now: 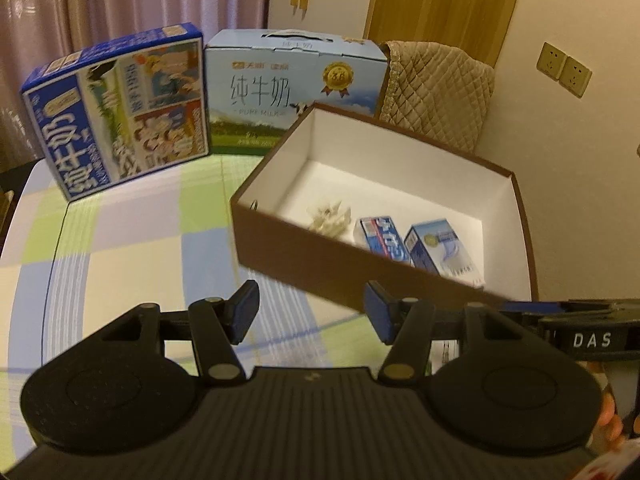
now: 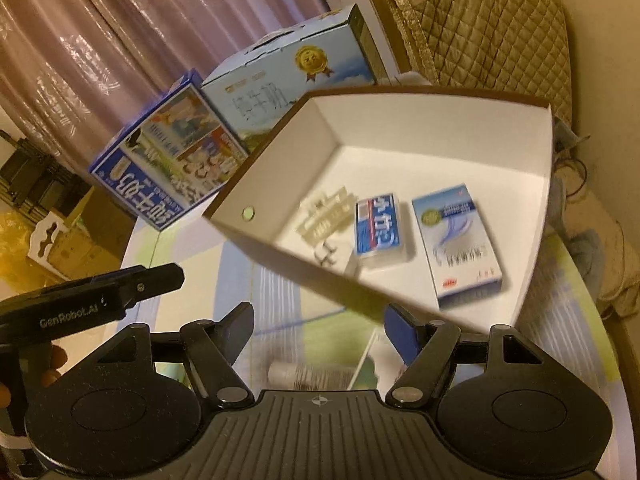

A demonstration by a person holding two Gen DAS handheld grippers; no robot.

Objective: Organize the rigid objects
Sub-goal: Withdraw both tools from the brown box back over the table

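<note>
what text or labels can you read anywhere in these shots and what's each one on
"纯牛奶" and "PURE MILK": pale blue milk carton.
"DAS": right gripper, on its body, seen from the left wrist.
"GenRobot.AI": left gripper, on its body, seen from the right wrist.
Dark blue milk carton: large Chinese characters, on its side, too blurred to read.
Two small boxes in the brown box: print too blurred.

You see two big milk cartons (image 1: 120, 112) standing at the far side of the counter (image 1: 120, 240). Behind them hangs a pink curtain (image 1: 120, 0), and a quilted cover (image 1: 440, 92) lies at the right.
</note>
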